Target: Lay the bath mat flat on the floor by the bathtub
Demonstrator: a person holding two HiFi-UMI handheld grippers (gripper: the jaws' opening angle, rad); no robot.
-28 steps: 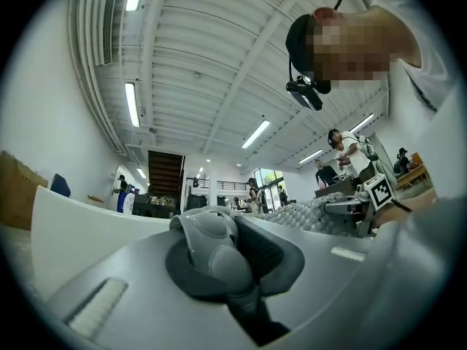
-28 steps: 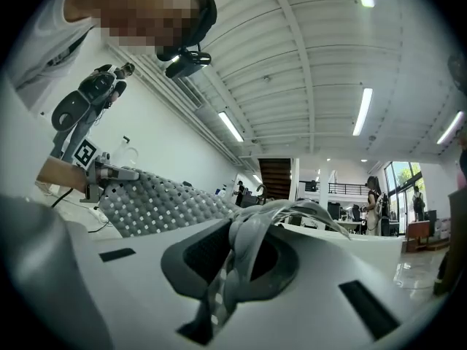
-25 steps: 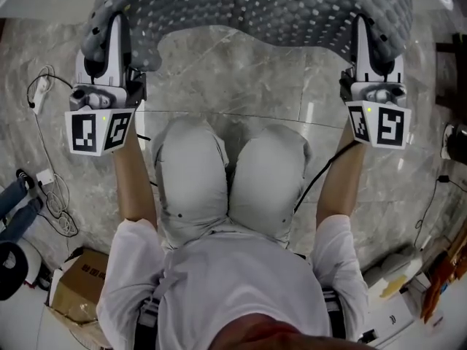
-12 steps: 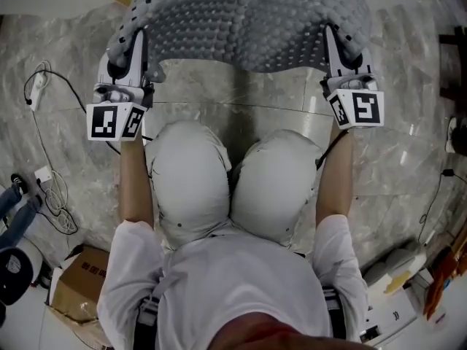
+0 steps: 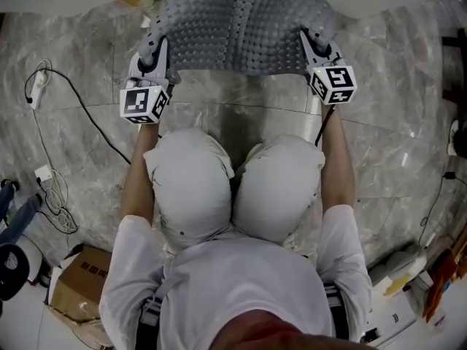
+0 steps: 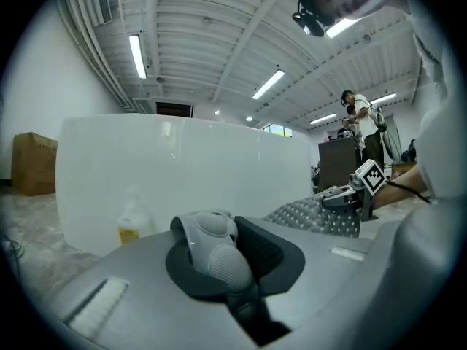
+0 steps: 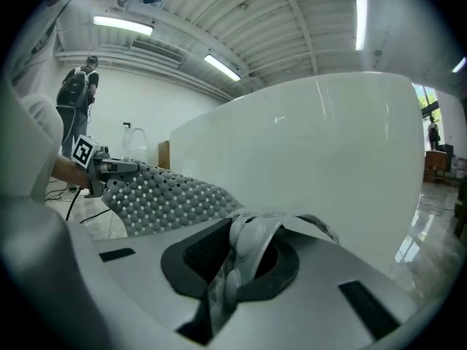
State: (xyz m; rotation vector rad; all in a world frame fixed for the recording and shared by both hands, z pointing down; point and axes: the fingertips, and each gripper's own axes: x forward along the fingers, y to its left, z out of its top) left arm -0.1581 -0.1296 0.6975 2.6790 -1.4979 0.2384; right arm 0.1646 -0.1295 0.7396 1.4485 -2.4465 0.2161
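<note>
Jaws of left gripper (image 5: 155, 55) and right gripper (image 5: 310, 41) clamp near corners of the grey bath mat (image 5: 241, 28) beside the bathtub (image 6: 182, 170).

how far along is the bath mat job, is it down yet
Done: the bath mat is spread wide beside the bathtub, over the floor. In hand: the left gripper and right gripper are each shut on a near corner, and that edge looks slightly raised. Left: lower the near edge flat and let go.
</note>
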